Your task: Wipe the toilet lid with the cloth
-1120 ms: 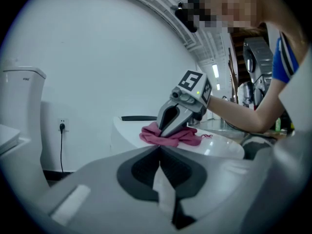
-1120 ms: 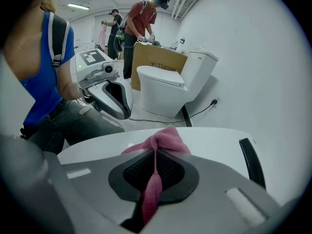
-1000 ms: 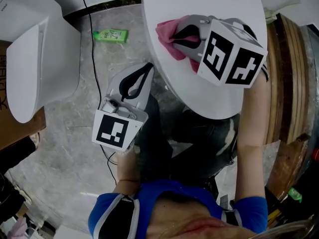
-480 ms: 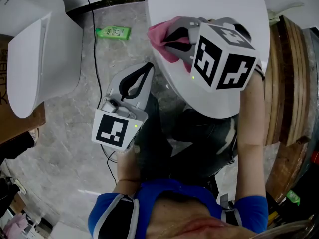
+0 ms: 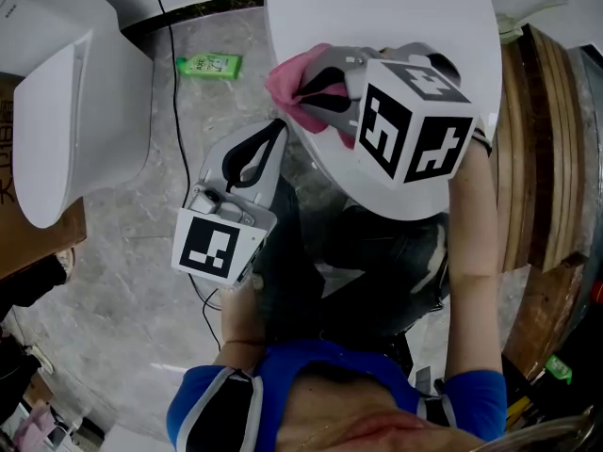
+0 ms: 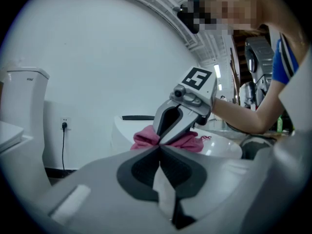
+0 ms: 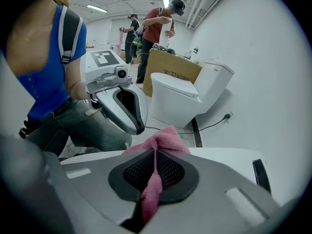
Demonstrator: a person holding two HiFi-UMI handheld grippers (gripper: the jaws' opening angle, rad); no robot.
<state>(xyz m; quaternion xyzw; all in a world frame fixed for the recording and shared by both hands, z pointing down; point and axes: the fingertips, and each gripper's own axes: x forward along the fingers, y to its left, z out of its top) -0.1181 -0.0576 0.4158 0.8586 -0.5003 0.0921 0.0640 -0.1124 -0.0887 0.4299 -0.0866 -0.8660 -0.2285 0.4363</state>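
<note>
The white toilet lid fills the top centre of the head view. My right gripper is shut on a pink cloth, which is pressed on the lid's left rim and hangs a little over the edge. In the right gripper view the cloth is pinched between the jaws of the right gripper and bunches out ahead of the tips on the lid. My left gripper is shut and empty, just left of and below the cloth, over the floor. The left gripper view shows the cloth on the lid.
A second white toilet stands at the left beside a cardboard box. A green packet and a black cable lie on the marble floor. Wooden boards lean at the right. Two people stand far back.
My right gripper has slid the cloth leftward across the lid to its left rim. The left gripper has stayed where it was.
</note>
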